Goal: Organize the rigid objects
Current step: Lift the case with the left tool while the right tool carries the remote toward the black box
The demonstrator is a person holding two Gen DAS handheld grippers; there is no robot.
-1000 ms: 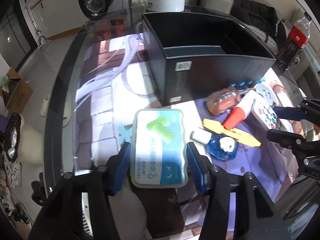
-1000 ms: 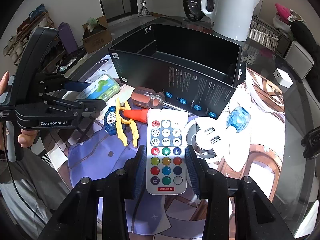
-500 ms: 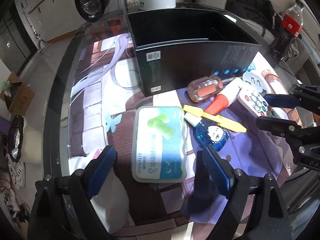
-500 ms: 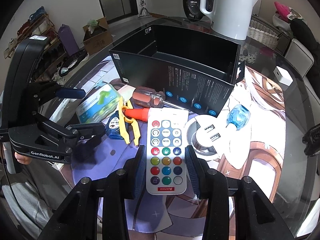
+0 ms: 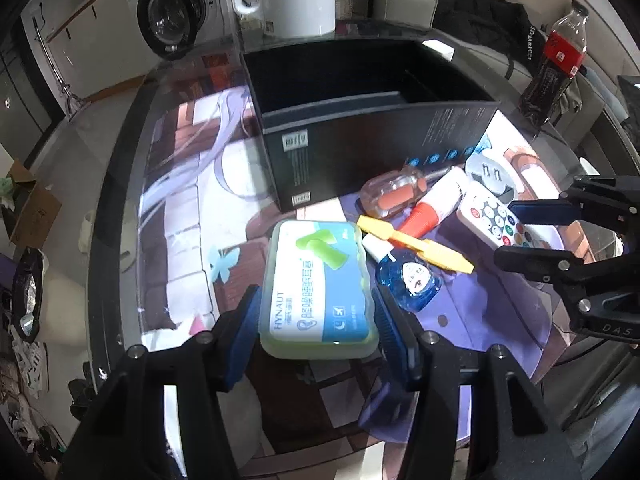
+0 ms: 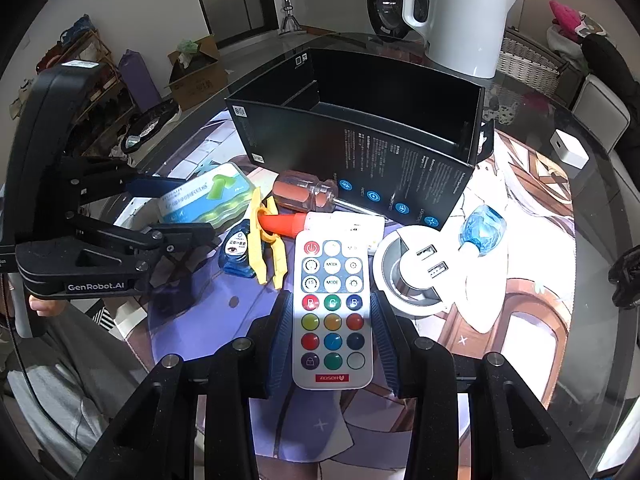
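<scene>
My left gripper [image 5: 316, 320] is shut on a pale green earplug case [image 5: 318, 286] and holds it tilted above the mat, in front of the open black box [image 5: 360, 120]. The case also shows in the right wrist view [image 6: 206, 196]. My right gripper [image 6: 332, 324] is shut on a white remote [image 6: 332, 312] with coloured buttons, low over the mat. The black box [image 6: 360, 128] stands just behind the clutter.
A screwdriver [image 6: 308, 194], an orange-capped tube [image 6: 320, 222], a yellow clip [image 6: 266, 240], a blue bottle [image 6: 238, 246], a round USB hub [image 6: 416, 268] and a blue item [image 6: 482, 230] lie on the mat. A white kettle [image 6: 460, 12] stands behind the box.
My left gripper opened wide around the case half a second ago, then closed on it and lifted it. The right gripper has kept its hold on the remote.
</scene>
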